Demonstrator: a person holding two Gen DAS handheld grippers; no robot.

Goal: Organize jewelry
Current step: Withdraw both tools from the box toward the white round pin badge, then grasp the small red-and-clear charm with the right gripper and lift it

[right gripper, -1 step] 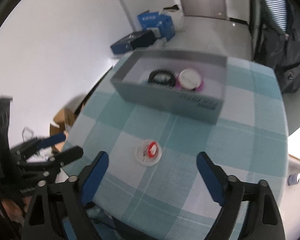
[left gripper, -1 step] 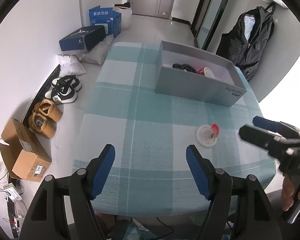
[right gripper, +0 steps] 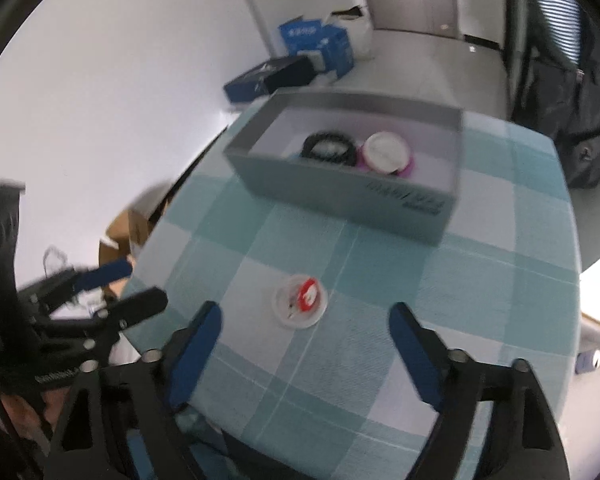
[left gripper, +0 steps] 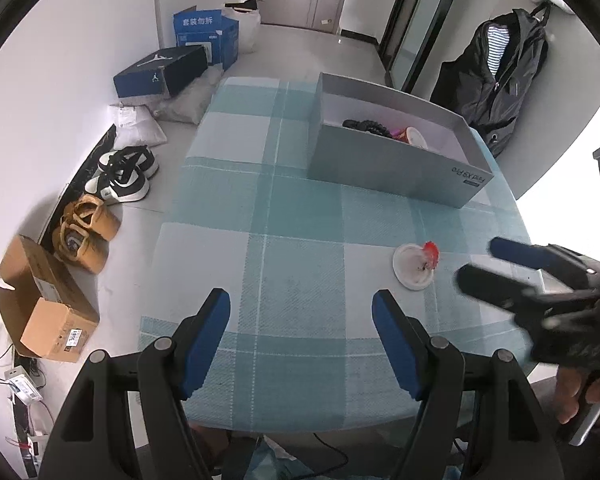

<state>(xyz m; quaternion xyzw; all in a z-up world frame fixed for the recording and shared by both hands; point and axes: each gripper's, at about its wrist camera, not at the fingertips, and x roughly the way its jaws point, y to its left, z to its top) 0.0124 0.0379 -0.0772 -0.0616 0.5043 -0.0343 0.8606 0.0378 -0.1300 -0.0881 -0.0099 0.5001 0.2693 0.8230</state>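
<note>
A small white dish holding a red piece lies on the teal checked tablecloth. Behind it stands an open grey box with a black bead bracelet and a round white case with a pink rim inside. My left gripper hovers open and empty over the table's near edge. My right gripper points at the dish from just short of it. Its jaws are closing with nothing between them.
On the floor to the left are shoes, a cardboard box and blue shoe boxes. A black jacket hangs at the back right. A hand holds the right gripper's handle.
The right gripper's jaws have drawn a little closer together, and it has edged slightly toward the dish. The left gripper and the objects have not moved.
</note>
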